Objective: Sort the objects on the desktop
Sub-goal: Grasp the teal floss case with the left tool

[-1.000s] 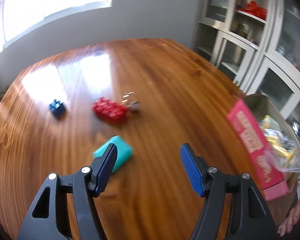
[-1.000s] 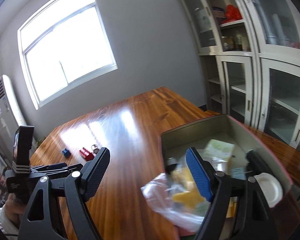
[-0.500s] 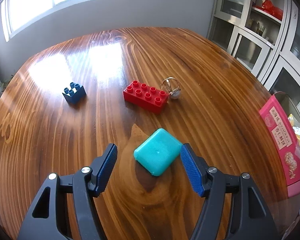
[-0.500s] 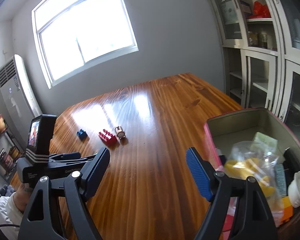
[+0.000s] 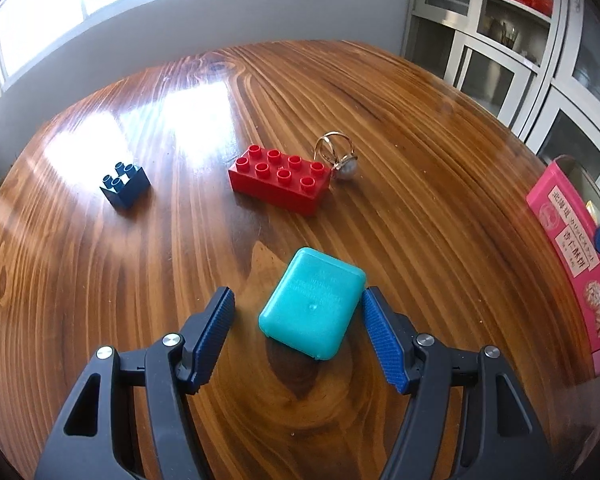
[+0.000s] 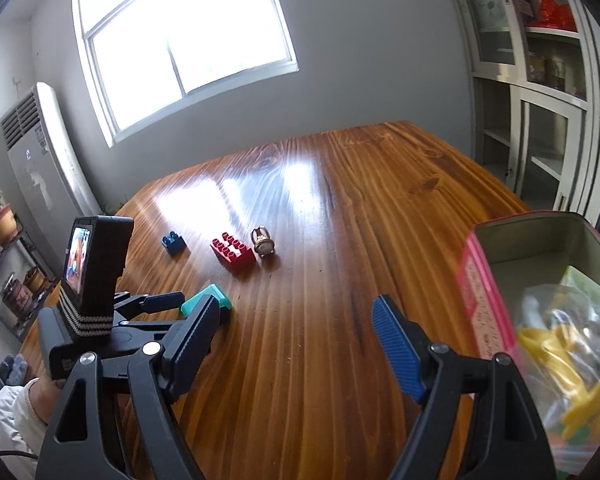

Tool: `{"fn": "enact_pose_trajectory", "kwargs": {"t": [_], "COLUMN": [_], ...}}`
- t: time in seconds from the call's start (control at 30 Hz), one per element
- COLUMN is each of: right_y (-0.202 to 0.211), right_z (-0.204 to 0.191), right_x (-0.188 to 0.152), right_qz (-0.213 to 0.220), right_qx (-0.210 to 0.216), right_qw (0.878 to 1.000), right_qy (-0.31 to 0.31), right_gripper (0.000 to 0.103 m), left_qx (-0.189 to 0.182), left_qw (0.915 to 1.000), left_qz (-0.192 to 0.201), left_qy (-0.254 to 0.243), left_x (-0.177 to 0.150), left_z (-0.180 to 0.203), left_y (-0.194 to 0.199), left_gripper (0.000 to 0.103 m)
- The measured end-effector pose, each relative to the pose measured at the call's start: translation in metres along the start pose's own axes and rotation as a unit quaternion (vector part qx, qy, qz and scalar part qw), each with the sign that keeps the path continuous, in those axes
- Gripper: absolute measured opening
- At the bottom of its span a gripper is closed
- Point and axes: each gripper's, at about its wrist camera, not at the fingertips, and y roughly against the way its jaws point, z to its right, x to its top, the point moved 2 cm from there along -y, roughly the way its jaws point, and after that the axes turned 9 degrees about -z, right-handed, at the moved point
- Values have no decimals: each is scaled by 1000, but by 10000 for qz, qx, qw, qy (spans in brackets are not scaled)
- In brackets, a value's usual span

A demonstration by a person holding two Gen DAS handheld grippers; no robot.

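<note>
Teal case (image 5: 313,308) lies flat on the desk (image 5: 440,208), between the blue pads of the left hand-held gripper (image 5: 296,330). Jaws spread wide; right pad sits just beside the case's corner, contact unclear, left pad clearly apart. Not gripped. Right hand-held gripper (image 6: 296,344) also spread, nothing between its jaws, hovering over bare desk, pink tin (image 6: 480,280) just to its right. Tin stands open at the desk's right edge, holding a clear bag (image 6: 568,364) with yellow pieces. Further out: red eight-stud brick (image 5: 280,178), with a gold ring (image 5: 336,156) bearing a pale stone right at its right end. Small blue brick (image 5: 125,184) sits well apart to the left. A sleeve and hand (image 6: 40,394) hold the left unit in the right wrist view.
</note>
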Motion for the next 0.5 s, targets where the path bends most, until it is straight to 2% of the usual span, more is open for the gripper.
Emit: {"fn": "enact_pose_trajectory", "kwargs": {"t": [0.2, 0.3, 0.5], "right_y": [-24, -37, -51], "right_z": [-15, -18, -16], "right_x": [9, 12, 13], "right_qz": [-217, -289, -375], "right_qx": [27, -25, -140], "right_qw": [9995, 9992, 9989], "right_qy": [235, 256, 258], "right_gripper": [82, 82, 82], "left_qx": [59, 85, 143], "left_qw": [10000, 9999, 9994], "left_qz": [78, 141, 151], "left_qy": [-9, 38, 289], "left_x": [-3, -4, -6], "left_z": [0, -5, -18], "left_y": [1, 3, 6], "left_gripper": [69, 51, 47]}}
